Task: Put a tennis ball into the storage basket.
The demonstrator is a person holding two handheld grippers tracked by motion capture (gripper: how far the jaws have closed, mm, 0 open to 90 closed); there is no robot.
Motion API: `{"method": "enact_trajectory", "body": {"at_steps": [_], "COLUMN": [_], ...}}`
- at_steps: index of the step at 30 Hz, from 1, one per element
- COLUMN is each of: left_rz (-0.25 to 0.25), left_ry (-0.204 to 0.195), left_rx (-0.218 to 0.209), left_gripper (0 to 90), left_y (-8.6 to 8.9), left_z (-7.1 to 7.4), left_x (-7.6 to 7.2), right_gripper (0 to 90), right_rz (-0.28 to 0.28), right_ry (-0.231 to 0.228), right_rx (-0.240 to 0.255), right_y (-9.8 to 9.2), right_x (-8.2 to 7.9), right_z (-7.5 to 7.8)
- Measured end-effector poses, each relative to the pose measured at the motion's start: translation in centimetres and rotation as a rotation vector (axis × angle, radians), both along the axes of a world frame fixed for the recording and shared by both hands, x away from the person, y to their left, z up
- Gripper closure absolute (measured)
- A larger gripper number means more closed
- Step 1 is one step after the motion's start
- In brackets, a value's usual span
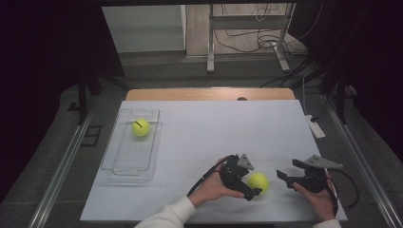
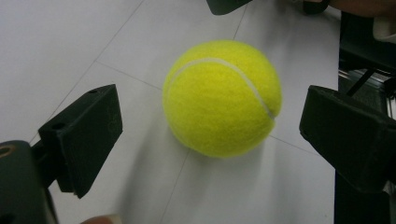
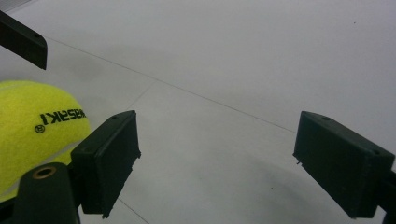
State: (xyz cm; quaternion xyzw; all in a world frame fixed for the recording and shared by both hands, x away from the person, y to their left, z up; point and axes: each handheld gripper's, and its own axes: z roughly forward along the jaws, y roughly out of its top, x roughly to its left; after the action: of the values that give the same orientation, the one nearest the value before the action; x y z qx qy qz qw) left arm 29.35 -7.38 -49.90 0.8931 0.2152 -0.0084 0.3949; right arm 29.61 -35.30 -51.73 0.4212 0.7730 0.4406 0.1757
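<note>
Straddling the tennis ball (image 2: 222, 97), the left gripper (image 2: 210, 130) fingers stand wide, gripping nothing; uneven closure may roll it toward the empty, open right gripper (image 1: 288, 169).

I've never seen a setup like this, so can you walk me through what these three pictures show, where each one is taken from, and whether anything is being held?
A person sits at a white table with a two-jaw tool in each hand. The high view looks down from above; the other two come from cameras riding on each tool.

The left hand-held gripper stands open around a yellow tennis ball, its jaws either side of the ball without pressing it. The right hand-held gripper is also open, with bare table between its jaws.

A second tennis ball sits in a clear plastic tray at the left. Nothing is held.
</note>
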Motion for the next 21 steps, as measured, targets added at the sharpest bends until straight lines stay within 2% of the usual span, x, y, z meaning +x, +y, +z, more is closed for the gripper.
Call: {"method": "enact_trajectory", "body": {"at_steps": [16, 21], "left_rz": [-0.028, -0.02], "left_ry": [0.019, 0.008], "left_rx": [0.029, 0.039], "left_gripper": [7.4, 17.5], "left_y": [-2.3, -2.6], "left_z": [-1.1, -1.1], "left_x": [0.4, 0.2], "right_gripper": [14.1, 14.1], "right_rz": [0.001, 0.0], "right_ry": [0.001, 0.0], "right_rx": [0.001, 0.001], "right_y": [-0.1, -0.1], "right_x": [0.0, 0.0], "right_z": [0.0, 0.0]}}
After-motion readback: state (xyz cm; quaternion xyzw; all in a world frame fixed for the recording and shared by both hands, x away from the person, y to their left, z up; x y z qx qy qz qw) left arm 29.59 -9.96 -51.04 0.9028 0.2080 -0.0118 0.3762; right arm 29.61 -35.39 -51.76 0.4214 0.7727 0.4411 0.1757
